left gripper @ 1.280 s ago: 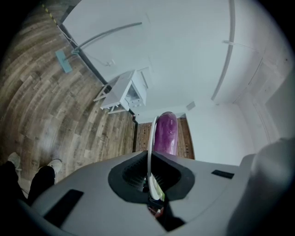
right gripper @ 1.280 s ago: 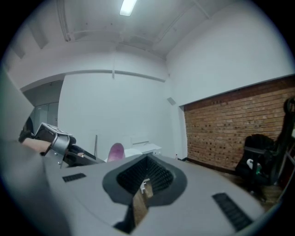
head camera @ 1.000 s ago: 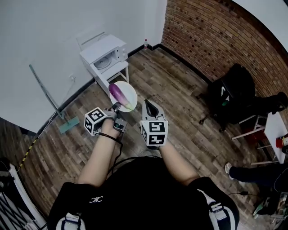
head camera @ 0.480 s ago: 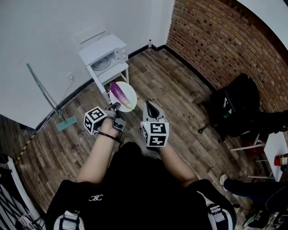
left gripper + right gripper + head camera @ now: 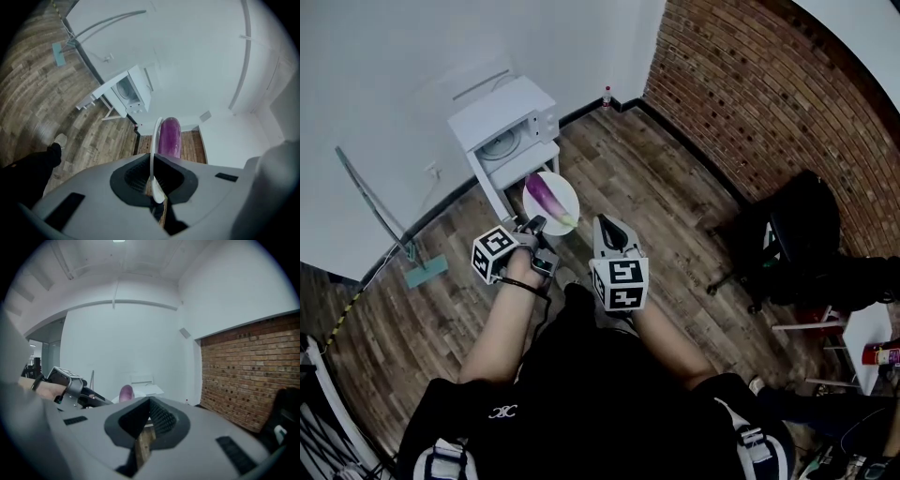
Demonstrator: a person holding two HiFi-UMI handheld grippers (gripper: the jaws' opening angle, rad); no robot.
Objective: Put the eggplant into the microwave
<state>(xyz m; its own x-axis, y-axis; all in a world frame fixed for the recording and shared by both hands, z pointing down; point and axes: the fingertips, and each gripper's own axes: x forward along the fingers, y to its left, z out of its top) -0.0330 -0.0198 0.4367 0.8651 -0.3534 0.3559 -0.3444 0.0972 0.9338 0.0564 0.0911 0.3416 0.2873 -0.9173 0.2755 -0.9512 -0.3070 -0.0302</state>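
Glossy purple eggplant (image 5: 546,194), smooth and oblong, lies on a round white plate (image 5: 566,199) held in mid-air over a wood-plank floor (image 5: 666,187), just short of the boxy white microwave (image 5: 502,127) on its white stand (image 5: 528,157). We see the left gripper (image 5: 536,225) w/ jaws clamped on the plate's near rim, the thin edge pinched btwn its ribbed pads. The right gripper (image 5: 603,222) is alongside, jaws closed to a point, nothing btwn them. Microwave backs onto a plain white wall (image 5: 394,56), which meets a red brick wall (image 5: 769,94) in the corner. A black chair (image 5: 806,230) stands by the brick.
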